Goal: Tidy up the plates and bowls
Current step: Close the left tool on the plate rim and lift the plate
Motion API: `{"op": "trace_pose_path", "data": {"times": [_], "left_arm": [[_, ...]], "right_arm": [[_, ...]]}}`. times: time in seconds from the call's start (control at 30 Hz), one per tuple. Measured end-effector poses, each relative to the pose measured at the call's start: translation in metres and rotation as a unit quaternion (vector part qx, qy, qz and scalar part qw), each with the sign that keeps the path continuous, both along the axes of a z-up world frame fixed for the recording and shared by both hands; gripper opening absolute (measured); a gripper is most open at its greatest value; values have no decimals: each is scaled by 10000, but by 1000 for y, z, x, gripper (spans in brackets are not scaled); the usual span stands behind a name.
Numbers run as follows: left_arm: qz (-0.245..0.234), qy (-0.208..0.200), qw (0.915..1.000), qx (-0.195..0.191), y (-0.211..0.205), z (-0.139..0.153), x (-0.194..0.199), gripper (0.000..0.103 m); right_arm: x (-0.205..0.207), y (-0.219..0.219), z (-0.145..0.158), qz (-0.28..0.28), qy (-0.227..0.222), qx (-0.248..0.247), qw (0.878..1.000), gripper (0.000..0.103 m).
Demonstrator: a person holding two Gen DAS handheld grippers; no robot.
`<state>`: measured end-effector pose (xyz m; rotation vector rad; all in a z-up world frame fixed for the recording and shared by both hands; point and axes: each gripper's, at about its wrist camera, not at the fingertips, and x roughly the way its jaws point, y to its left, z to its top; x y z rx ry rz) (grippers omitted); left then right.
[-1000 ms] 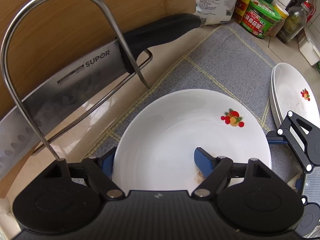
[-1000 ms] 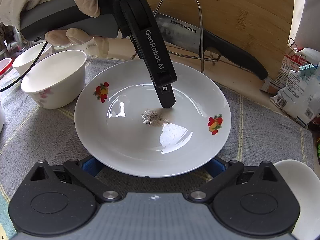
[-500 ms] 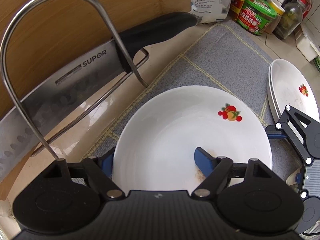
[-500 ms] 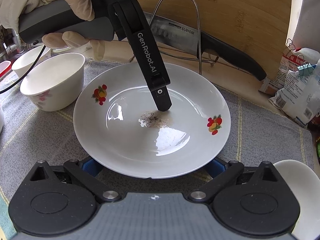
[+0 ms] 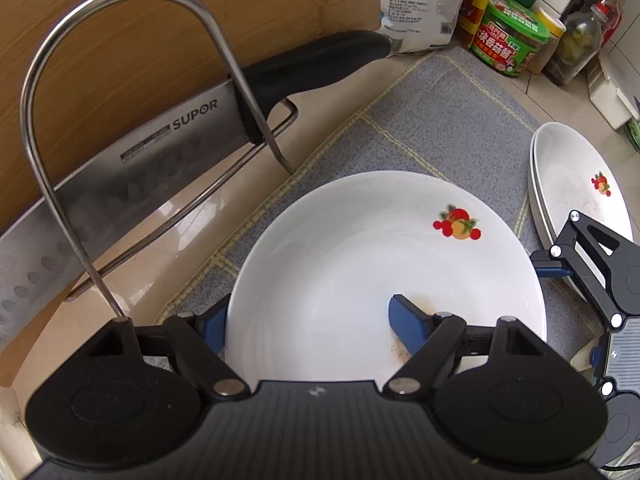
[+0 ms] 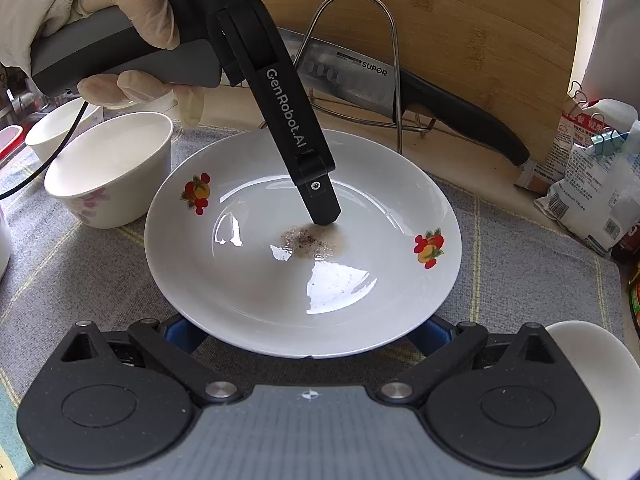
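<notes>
The white plate [image 5: 360, 248] with the fruit decals lay flat, hollow side up, on a grey mat [image 5: 440, 120] on the tabletop [image 5: 340, 96]. It's round, so no real long axis; its two decals lined up roughly side to side in front of the right hand-held gripper [image 6: 306, 336].

The left hand-held gripper [image 5: 312, 328] stood partway open, straddling the plate's rim. One blue finger was outside the rim, and the other was down in the middle. I honestly couldn't tell if it was clamping or just resting there.

Only the right camera showed that inner fingertip landing right at a brownish speckled stain [image 6: 308, 240], plus the gloved hand [image 6: 132, 28] holding the tool. The right hand-held gripper's jaws were spread wide, with the plate's near edge sitting over both tips and nothing pinched.

Ahead-left of the right one sat a white bowl [image 6: 108, 168] just beside the plate, with a second bowl [image 6: 60, 128] behind it. The left camera never caught either bowl.

The left camera did give a proper look at a stack of plates [image 5: 576, 200] off to its right, and a green-lidded jar [image 5: 508, 36] further ahead. Ahead-left of it, a SUPOR knife [image 5: 160, 148] lay in a wire rack [image 5: 40, 140] against a wooden board [image 5: 120, 20].
</notes>
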<state>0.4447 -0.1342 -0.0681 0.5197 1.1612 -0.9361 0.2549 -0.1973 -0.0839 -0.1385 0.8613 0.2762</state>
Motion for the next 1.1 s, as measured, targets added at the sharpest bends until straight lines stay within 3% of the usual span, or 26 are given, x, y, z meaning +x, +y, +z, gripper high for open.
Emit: {"op": "trace_pose_path", "data": {"times": [1.1], "left_arm": [[-13, -304, 9992, -275, 16, 39, -47, 80]], "right_arm": [[-42, 2, 39, -68, -338, -232, 9991, 103]]}}
